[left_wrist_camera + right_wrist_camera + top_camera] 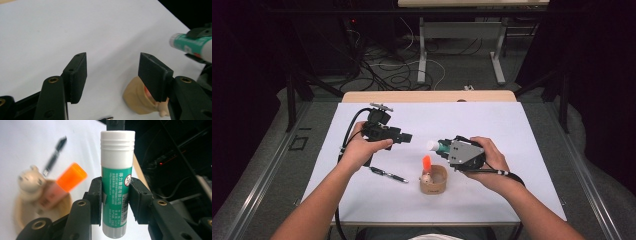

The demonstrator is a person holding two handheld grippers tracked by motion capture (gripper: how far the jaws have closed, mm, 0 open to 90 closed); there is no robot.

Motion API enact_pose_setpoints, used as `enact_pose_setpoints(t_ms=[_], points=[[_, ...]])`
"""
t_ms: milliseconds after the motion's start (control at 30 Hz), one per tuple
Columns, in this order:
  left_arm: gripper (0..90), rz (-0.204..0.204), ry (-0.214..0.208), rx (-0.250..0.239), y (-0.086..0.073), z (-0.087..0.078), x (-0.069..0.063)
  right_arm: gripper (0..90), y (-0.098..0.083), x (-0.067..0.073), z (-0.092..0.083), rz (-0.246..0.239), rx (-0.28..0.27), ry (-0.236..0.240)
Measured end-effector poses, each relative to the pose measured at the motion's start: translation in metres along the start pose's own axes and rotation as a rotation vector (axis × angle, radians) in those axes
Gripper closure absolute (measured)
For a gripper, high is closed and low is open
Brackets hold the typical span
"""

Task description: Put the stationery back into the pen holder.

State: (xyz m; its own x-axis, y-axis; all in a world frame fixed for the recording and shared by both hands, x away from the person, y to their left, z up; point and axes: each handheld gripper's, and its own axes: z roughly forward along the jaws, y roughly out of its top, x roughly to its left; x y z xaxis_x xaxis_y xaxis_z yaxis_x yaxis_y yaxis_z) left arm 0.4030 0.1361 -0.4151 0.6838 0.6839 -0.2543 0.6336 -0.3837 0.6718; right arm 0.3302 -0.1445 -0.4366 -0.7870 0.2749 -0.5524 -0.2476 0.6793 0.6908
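A green and white glue stick [117,165] stands upright between the pads of my right gripper [117,195], which is shut on its lower half. From above, the glue stick [434,145] points left, out of the right gripper [443,147], over the white sheet. My left gripper [408,137] hovers to the left of it with its jaws open and nothing between them [112,67]. Below sits a round wooden cup [435,184] holding an orange-capped marker [426,162] and a small bear-headed piece [28,182]. The glue stick's cap [192,45] shows at the right of the left gripper view.
A black pen [388,174] lies on the white sheet [492,125] left of the cup, under my left hand. The sheet covers a wooden table [427,96]. Beyond the table are floor cables and a metal desk frame [460,30].
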Motion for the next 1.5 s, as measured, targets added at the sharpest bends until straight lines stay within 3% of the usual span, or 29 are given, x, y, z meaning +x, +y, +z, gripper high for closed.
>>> enact_pose_setpoints(t_ms=[133,267,367,633,700,1133,1233,1500], points=[[37.2,0.038,0.041,-0.043,-0.009,-0.008,-0.001,65.4,-0.004,0.002,-0.005,0.110,-0.054,0.024],[34.2,0.034,0.053,-0.078,-0.019,-0.010,0.001,65.4,-0.011,0.006,-0.007,0.226,-0.101,0.055],[33.0,0.073,0.067,-0.079,-0.026,-0.009,0.003,65.4,-0.018,0.011,-0.005,0.298,-0.131,0.079],[25.6,0.121,0.146,-0.068,-0.047,-0.004,0.004,65.4,-0.036,0.021,-0.002,0.459,-0.214,0.114],[21.7,0.116,0.142,-0.075,-0.052,-0.003,0.006,65.4,-0.039,0.025,-0.001,0.497,-0.238,0.120],[17.5,0.061,0.149,-0.092,-0.083,0.002,0.021,65.3,-0.055,0.039,0.015,0.595,-0.276,0.146],[17.5,0.047,0.142,-0.098,-0.089,0.004,0.024,65.3,-0.058,0.040,0.018,0.591,-0.266,0.151],[17.6,0.080,0.157,-0.072,-0.097,0.009,0.024,65.3,-0.067,0.046,0.026,0.616,-0.265,0.171]])
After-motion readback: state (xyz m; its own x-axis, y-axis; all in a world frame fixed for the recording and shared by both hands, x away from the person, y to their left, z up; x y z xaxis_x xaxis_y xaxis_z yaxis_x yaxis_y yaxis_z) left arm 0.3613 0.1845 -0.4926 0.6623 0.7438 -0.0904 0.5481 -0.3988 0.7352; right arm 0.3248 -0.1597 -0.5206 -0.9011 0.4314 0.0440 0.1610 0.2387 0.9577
